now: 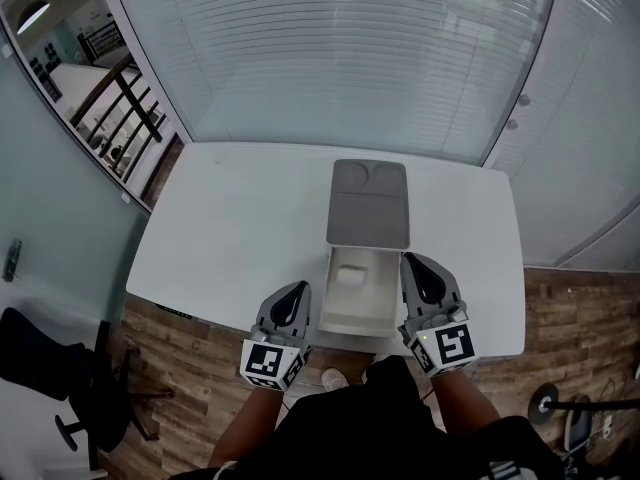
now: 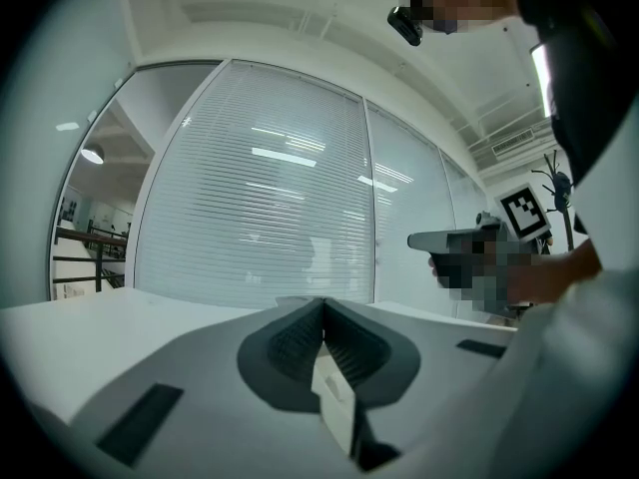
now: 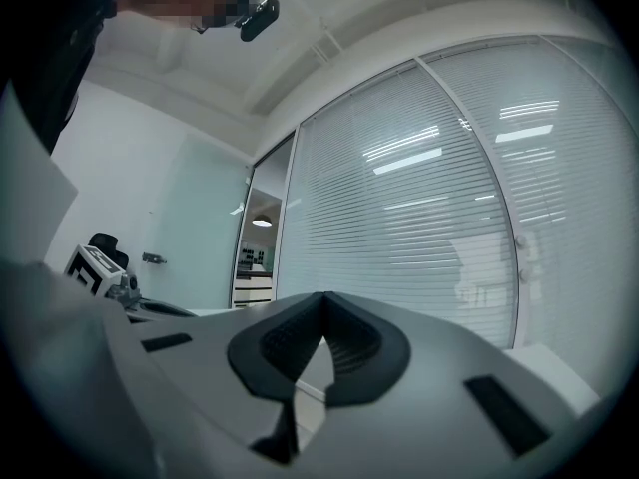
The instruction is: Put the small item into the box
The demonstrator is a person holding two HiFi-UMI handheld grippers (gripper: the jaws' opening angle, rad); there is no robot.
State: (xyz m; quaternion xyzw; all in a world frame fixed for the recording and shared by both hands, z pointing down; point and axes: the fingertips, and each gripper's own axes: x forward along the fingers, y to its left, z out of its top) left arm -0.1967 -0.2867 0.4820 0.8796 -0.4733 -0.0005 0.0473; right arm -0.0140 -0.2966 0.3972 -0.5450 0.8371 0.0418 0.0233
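My left gripper [image 1: 296, 288] and right gripper [image 1: 413, 261] are fully closed, empty, flanking the box [image 1: 352, 321] containing the small item [image 1: 350, 277].

The grey left gripper [image 1: 298, 288] and right gripper [image 1: 412, 260] have dark ribbed jaws and black-and-white marker cubes [image 1: 270, 362]; the person wears a black top [image 1: 380, 418].

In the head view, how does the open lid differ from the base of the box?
The lid is grey; the base is white. The lid lies farther back on the white table, the base near its front edge. The lid shows two round hollows and nothing in it; the base holds a small white item. Both look equally wide and meet edge to edge.
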